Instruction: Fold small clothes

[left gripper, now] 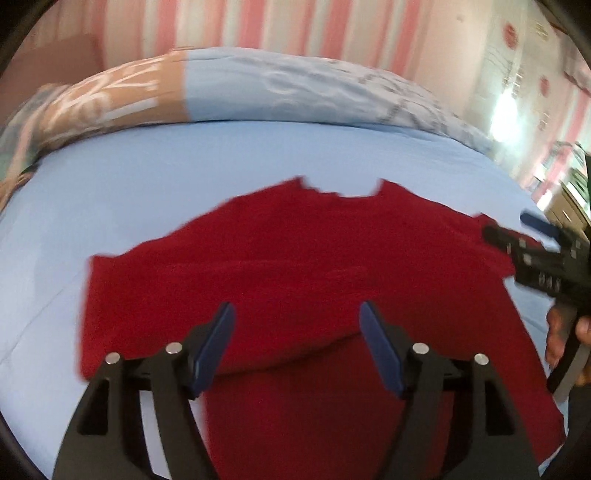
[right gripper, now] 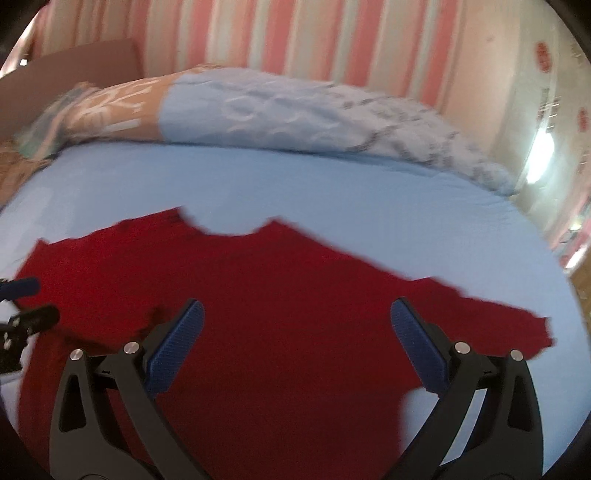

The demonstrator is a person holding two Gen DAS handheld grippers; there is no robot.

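**Both grippers wide apart over the red shirt**

So the left gripper (left gripper: 297, 314) is sitting at the bottom middle of its own view with its blue-padded jaws spread apart, nothing pinched between them, just hanging over cloth. The right gripper (right gripper: 297, 312) is doing the same in its view: jaws standing well apart, pads not pressing on anything.

Under both of them the red shirt (left gripper: 295, 258) is lying spread on the light blue bedsheet (left gripper: 184, 158), neckline pointing toward the top of the frame, one sleeve reaching out to the left edge of the cloth and the other running toward the right. In the left view the bottom part of the shirt looks doubled over, with a curved fold edge running between the jaws.

The right gripper is also showing up at the right edge of the left view, with a hand (left gripper: 561, 332) wrapping around its handle. Everything's a bit motion-blurred.

Further back, a rumpled blue and brown patterned duvet (right gripper: 277, 107) is lying across the upper part of the frame, with a pink-and-white striped wall (right gripper: 295, 33) behind it.
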